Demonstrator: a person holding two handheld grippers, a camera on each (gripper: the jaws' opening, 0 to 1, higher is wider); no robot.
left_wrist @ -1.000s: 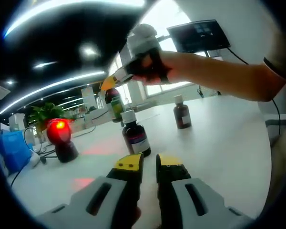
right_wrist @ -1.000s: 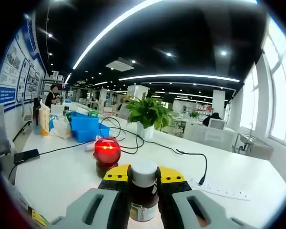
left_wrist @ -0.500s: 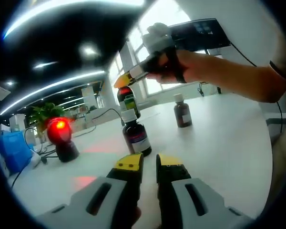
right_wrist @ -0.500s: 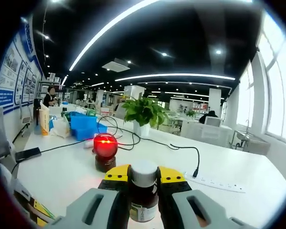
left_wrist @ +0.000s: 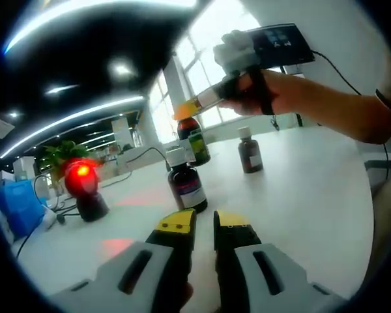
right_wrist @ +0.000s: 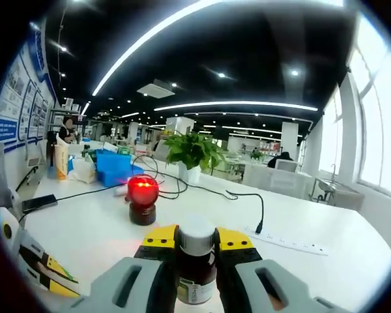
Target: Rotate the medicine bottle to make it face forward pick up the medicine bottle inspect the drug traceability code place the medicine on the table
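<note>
In the right gripper view I have my right tongs (right_wrist: 196, 251) clamped on the medicine bottle (right_wrist: 196, 261), one yellow-tipped jaw pressed against each side of its brown body, white cap up and the label's green band just visible low between the jaws. The bottle is held up off the white tabletop (right_wrist: 326, 261) and faces a scanner with a glowing red head (right_wrist: 143, 199) that stands further along the tabletop, a black cable (right_wrist: 241, 199) trailing past it toward a white power strip (right_wrist: 290, 244). Behind the scanner sit a potted plant (right_wrist: 192, 153) and a blue bin (right_wrist: 117, 171). From the left gripper view I see the same right tongs (left_wrist: 197, 104) from the side, a hand (left_wrist: 274, 91) wrapped round the handle, with the held bottle (left_wrist: 192, 134) hanging in the air above the tabletop. My left tongs (left_wrist: 204, 225) are empty, jaws nearly together with only a thin slit between them, low over the tabletop. Just ahead of them a second brown bottle (left_wrist: 184, 186) stands upright (white cap, purple-striped label), and a third bottle (left_wrist: 249, 152) stands well apart, nearer the far edge by the windows. The red scanner (left_wrist: 83, 189) stands toward the left edge.
</note>
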